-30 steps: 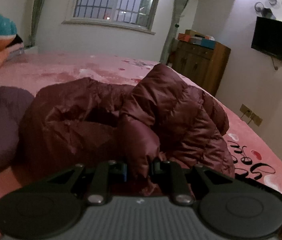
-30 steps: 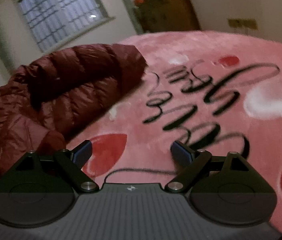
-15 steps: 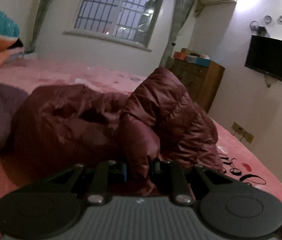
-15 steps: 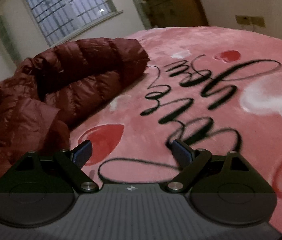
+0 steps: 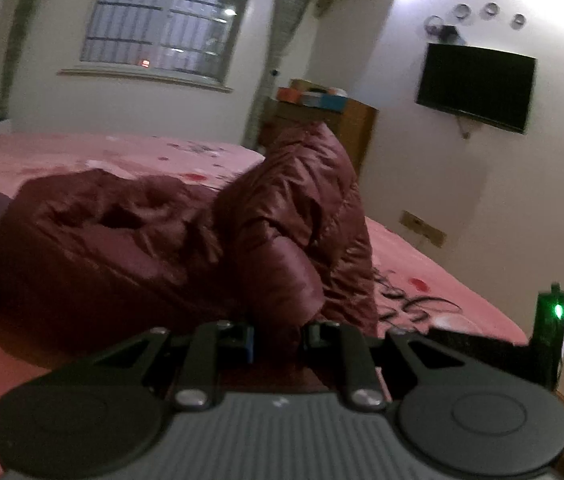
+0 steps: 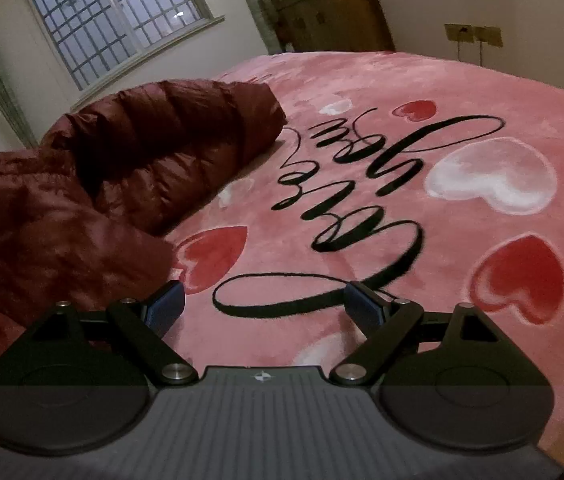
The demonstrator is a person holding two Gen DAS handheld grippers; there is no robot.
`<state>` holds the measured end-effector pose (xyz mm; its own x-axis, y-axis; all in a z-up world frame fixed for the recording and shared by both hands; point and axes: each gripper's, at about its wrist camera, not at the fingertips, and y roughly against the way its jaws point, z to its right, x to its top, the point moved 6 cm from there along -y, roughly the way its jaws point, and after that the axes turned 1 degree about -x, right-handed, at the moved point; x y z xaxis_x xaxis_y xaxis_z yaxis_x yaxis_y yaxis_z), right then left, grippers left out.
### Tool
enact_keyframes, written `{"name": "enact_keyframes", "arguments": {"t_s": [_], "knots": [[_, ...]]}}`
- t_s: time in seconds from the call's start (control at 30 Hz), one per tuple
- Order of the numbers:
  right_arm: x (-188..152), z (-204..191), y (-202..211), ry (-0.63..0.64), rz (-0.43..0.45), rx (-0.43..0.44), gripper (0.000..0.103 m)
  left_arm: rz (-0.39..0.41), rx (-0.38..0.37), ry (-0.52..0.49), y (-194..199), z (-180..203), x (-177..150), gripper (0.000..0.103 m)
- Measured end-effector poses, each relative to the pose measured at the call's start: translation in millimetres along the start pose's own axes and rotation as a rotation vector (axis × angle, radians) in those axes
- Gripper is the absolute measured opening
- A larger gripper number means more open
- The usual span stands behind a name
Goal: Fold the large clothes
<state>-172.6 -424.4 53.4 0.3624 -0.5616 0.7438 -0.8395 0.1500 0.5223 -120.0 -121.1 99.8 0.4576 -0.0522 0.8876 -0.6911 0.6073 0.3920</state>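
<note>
Folding is under way: left gripper [image 5: 278, 338] pinches a puffy fold of the maroon down jacket [image 5: 154, 248] heaped mid-bed [image 6: 462, 92]; right gripper [image 6: 263, 305] gapes empty, likely needing another edge.

Left gripper [image 5: 278, 338] drags its pinched fold of the maroon down jacket [image 5: 154, 240] sideways; the sleeve stands taller now.

Both wrist cameras sat low over the pink blanket [image 6: 462, 92], facing the barred window [image 5: 162, 20], sharing the maroon puffer jacket [image 5: 162, 240].
</note>
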Motion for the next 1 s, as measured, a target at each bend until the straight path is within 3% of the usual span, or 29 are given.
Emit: {"name": "enact_keyframes", "arguments": {"t_s": [0.3, 0.53, 0.7, 0.77, 0.93, 1.0], "knots": [[24, -7, 62, 0.044, 0.093, -0.031, 0.103, -0.032, -0.129, -0.072, 7, 30, -17, 0.017], [35, -42, 101, 0.14, 0.166, 0.008, 0.103, -0.105, -0.196, -0.137, 9, 51, -46, 0.018], [39, -70, 126, 0.214, 0.196, 0.032, 0.103, -0.156, -0.216, -0.17, 17, 54, -58, 0.024], [39, -79, 134, 0.236, 0.201, 0.042, 0.103, -0.162, -0.219, -0.177, 23, 54, -59, 0.03], [43, -92, 145, 0.259, 0.19, 0.058, 0.103, -0.143, -0.21, -0.188, 45, 47, -50, 0.062], [45, -93, 143, 0.267, 0.184, 0.058, 0.103, -0.131, -0.196, -0.182, 56, 41, -48, 0.069]]}}
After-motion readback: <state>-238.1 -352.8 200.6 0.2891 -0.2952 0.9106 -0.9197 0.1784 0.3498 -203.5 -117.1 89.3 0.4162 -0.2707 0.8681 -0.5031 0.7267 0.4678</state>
